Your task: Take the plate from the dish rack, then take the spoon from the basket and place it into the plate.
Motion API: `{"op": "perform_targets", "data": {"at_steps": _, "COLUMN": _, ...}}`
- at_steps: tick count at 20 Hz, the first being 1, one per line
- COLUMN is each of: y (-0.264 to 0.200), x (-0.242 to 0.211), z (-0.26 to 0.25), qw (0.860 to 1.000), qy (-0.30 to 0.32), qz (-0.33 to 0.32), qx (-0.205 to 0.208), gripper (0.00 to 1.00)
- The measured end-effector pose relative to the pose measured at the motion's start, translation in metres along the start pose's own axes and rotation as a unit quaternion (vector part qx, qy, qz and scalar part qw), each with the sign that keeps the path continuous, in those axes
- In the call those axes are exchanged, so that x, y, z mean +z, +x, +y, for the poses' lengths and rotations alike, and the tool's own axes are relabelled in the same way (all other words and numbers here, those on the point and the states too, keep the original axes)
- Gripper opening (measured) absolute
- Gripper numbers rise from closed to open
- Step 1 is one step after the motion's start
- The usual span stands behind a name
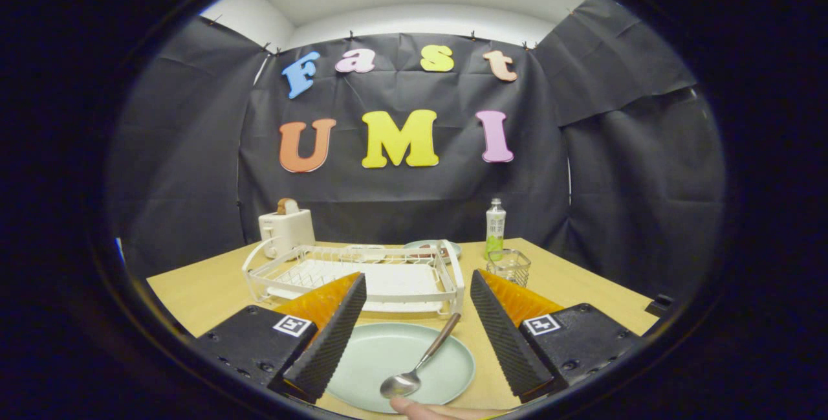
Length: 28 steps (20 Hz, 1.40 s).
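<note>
Spoon (420,360) lies in the plate (388,355) between the fingers (333,329); gripper (414,336) spread wide, holding nothing.

Handheld two-finger gripper (414,323): fingers (326,342) were wedge-shaped slabs, inner faces covered in fine ribbed/sawtooth texture, tapering toward the tips. Jaws stood wide apart, nothing clamped between them. Each finger sat on a blocky black matte carriage (255,342), with dark recessed screws along its near edge. One small square black-and-white fiducial tag (292,325) sat on top of each carriage. A bare fingertip (420,408) showed just behind the fingers; no sleeve visible.
</note>
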<state>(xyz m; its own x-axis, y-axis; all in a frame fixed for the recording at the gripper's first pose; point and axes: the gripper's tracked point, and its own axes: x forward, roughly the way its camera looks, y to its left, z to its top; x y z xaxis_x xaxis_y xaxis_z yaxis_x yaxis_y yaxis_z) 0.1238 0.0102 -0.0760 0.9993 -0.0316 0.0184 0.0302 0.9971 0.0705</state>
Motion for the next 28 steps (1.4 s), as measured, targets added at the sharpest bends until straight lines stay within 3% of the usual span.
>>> {"op": "perform_targets", "data": {"at_steps": 11, "y": -0.05, "x": 0.046, "z": 0.024, "qw": 1.0, "qy": -0.012, "qz": 0.009, "qx": 0.025, "gripper": 1.0}}
{"op": "perform_targets", "data": {"at_steps": 20, "y": -0.079, "x": 0.093, "z": 0.022, "qw": 1.0, "qy": -0.013, "qz": -0.002, "qx": 0.012, "gripper": 1.0}}
{"op": "perform_targets", "data": {"at_steps": 28, "y": -0.078, "x": 0.089, "z": 0.02, "qw": 1.0, "qy": -0.006, "qz": 0.0, "qx": 0.006, "gripper": 1.0}}
